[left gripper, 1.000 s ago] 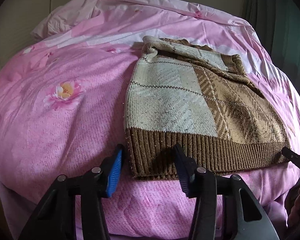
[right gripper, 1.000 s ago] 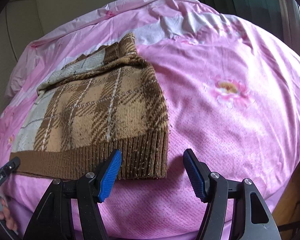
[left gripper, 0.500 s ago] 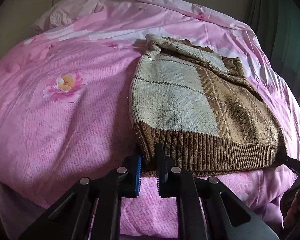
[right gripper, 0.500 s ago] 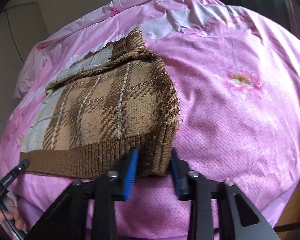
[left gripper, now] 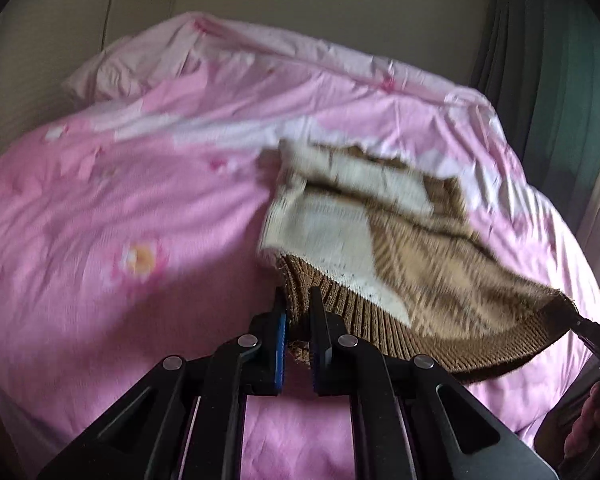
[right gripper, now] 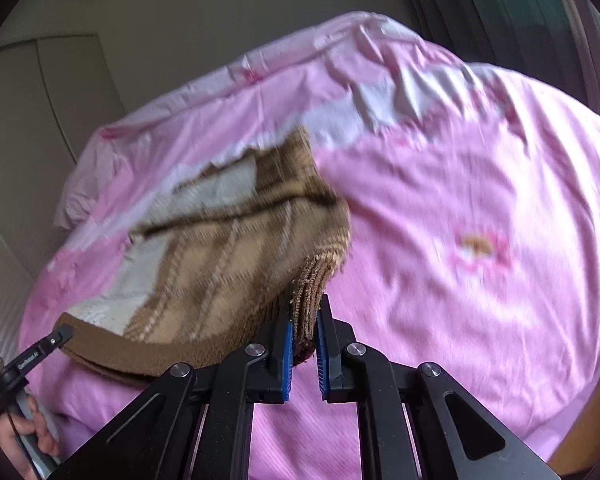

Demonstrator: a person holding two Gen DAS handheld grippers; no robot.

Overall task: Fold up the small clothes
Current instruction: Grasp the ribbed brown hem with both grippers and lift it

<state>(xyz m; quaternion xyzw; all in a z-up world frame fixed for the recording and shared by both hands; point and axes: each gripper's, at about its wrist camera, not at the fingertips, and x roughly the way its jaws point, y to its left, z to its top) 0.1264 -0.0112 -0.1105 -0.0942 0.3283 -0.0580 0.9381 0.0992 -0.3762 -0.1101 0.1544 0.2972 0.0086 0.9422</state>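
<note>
Knit hem pinched at both corners

Ribbed brown hem sags between left gripper and right gripper, each clamped on one near corner of the sweater. Beyond the hem, the body trails away onto the pink bed, collar end farthest; a fold would carry the hem towards it.

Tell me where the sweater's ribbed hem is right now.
The ribbed hem is raised off the pink quilt, its two corners pinched in the left gripper and right gripper, low centre in each wrist view.
</note>
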